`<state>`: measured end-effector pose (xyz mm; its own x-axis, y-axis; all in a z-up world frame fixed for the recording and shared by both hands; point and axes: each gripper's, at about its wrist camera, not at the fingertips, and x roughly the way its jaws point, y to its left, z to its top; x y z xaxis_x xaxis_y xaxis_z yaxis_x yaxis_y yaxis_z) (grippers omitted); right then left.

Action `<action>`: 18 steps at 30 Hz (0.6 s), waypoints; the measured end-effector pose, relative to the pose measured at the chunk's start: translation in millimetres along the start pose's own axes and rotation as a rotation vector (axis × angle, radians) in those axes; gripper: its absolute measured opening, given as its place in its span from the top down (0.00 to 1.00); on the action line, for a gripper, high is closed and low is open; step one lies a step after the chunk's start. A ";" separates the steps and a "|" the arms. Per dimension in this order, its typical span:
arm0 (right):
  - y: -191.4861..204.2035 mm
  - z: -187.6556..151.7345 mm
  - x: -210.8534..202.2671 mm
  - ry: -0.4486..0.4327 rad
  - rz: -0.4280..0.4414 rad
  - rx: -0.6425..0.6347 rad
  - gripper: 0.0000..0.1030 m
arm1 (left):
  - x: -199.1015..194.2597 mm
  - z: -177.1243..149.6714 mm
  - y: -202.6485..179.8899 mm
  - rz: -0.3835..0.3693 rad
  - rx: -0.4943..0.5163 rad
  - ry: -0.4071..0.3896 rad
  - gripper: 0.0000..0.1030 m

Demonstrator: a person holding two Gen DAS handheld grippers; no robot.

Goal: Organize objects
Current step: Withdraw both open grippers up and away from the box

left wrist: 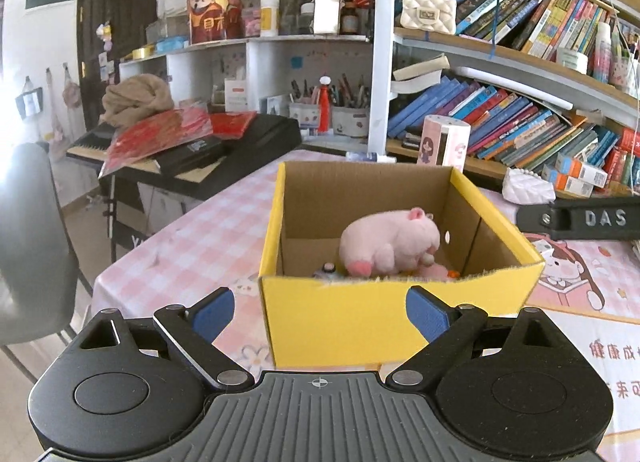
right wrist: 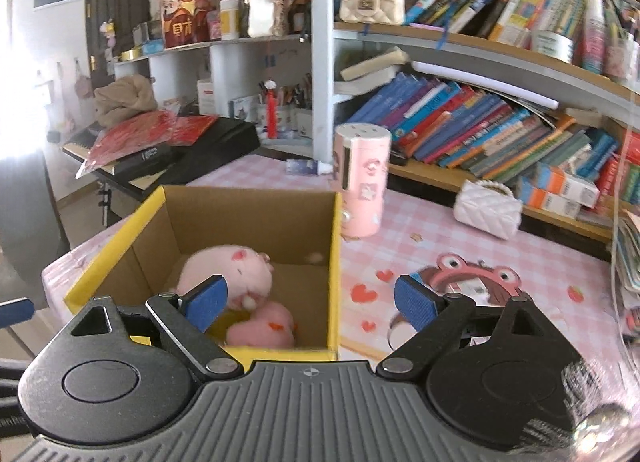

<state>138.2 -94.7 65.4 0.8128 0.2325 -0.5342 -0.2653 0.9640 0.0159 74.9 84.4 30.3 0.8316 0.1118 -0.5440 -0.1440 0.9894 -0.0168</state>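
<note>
A yellow cardboard box (left wrist: 340, 322) stands open on the pink checked table; it also shows in the right wrist view (right wrist: 120, 238). Inside lies a pink plush pig (left wrist: 388, 242), seen too in the right wrist view (right wrist: 228, 270), with a smaller pink plush (right wrist: 264, 326) and small items beside it. My left gripper (left wrist: 320, 314) is open and empty, just in front of the box's near wall. My right gripper (right wrist: 310, 302) is open and empty, above the box's near right corner. A pink cylindrical container (right wrist: 362, 178) stands behind the box, and a white quilted purse (right wrist: 488, 210) lies to the right.
Bookshelves (right wrist: 480, 122) full of books line the back and right. A black keyboard (left wrist: 200, 150) with red packets and a brown cloth sits at the left. A grey chair (left wrist: 28, 242) stands left of the table. A small bottle (right wrist: 306, 167) lies behind the box.
</note>
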 end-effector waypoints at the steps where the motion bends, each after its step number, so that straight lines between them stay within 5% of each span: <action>1: -0.4 -4.2 -3.4 0.004 -0.009 0.003 0.12 | -2.1 -1.7 0.4 0.002 0.000 0.004 0.08; 18: 8.7 -75.1 -43.8 0.092 -0.104 0.023 0.12 | -31.2 -31.2 2.2 -0.009 0.015 0.057 0.08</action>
<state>61.4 -106.2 25.4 0.7841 0.1194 -0.6091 -0.1690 0.9853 -0.0244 31.9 80.2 21.0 0.8009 0.0975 -0.5908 -0.1279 0.9917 -0.0096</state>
